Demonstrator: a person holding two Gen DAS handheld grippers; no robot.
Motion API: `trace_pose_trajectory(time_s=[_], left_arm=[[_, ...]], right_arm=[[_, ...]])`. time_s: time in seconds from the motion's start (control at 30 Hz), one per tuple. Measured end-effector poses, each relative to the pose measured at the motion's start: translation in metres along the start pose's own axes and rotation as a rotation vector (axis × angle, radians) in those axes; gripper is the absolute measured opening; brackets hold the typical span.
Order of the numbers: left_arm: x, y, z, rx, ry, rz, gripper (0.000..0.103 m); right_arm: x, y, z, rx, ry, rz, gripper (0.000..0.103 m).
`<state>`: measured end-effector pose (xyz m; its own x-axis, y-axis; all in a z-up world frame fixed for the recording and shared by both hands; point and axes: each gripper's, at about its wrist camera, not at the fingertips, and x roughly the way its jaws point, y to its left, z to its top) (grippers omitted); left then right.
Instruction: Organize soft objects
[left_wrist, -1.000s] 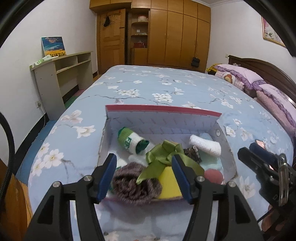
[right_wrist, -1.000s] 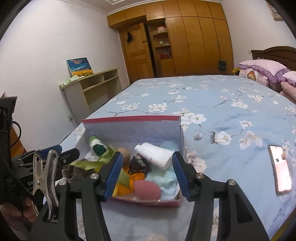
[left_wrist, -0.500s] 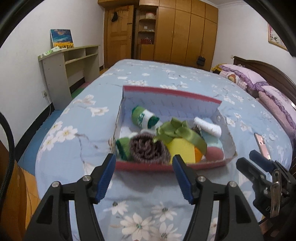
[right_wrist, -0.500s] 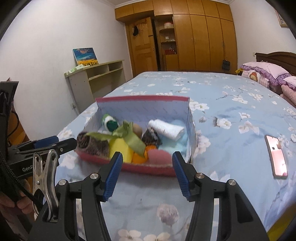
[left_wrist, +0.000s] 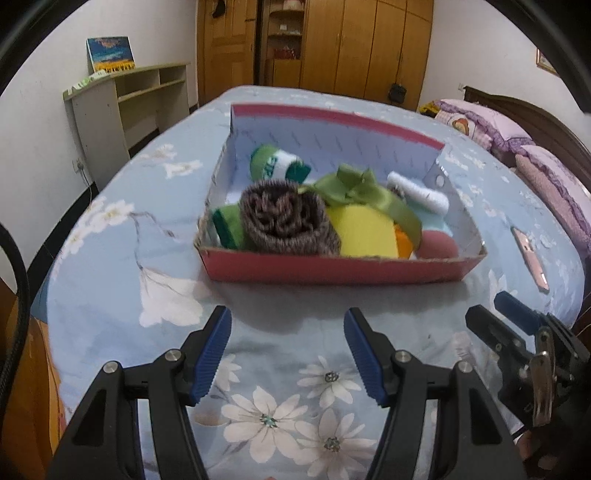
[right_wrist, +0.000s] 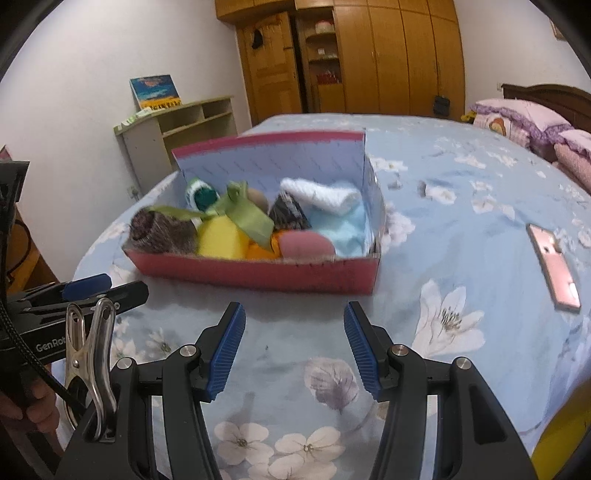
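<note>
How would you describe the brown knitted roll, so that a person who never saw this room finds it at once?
On the blue flowered bed stands a red cardboard box full of soft things. The brown knitted roll lies at the box's near left corner, against the low front wall, between a green sponge and a yellow sponge. It alone is dark, ribbed wool wound in a spiral.

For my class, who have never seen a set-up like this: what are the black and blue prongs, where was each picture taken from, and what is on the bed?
There is no robot. A person holds one hand-worked gripper in each hand, and each carries a camera looking out along its two blue-padded jaws. One picture comes from the left gripper, the other from the right gripper. Both are open and hold nothing. On the flowered bed stands a red box filled with soft things: a brown knit roll, a green ribbon, a yellow sponge and a white towel roll. A pink phone lies beside the box.
</note>
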<state>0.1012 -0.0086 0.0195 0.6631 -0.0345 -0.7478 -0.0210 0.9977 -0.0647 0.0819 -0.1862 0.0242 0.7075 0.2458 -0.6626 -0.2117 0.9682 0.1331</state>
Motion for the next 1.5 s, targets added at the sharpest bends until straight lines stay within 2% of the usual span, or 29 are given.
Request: trace_pose_trajectory(time_s=[0.43,0.7,1.5], left_arm=[[0.041,-0.002,-0.008,0.009,0.073,0.018,0.067],[0.048,-0.004,-0.013,0.012,0.050,0.041,0.070],[0.048,-0.013,-0.018,0.023,0.039,0.055,0.071]], right_arm=[[0.027,-0.007,-0.012,0.010,0.057,-0.024,0.057],[0.047,-0.013,-0.021,0.038,0.103,-0.016,0.057],[0.050,-0.010,-0.026,0.022,0.083,-0.027,0.058]])
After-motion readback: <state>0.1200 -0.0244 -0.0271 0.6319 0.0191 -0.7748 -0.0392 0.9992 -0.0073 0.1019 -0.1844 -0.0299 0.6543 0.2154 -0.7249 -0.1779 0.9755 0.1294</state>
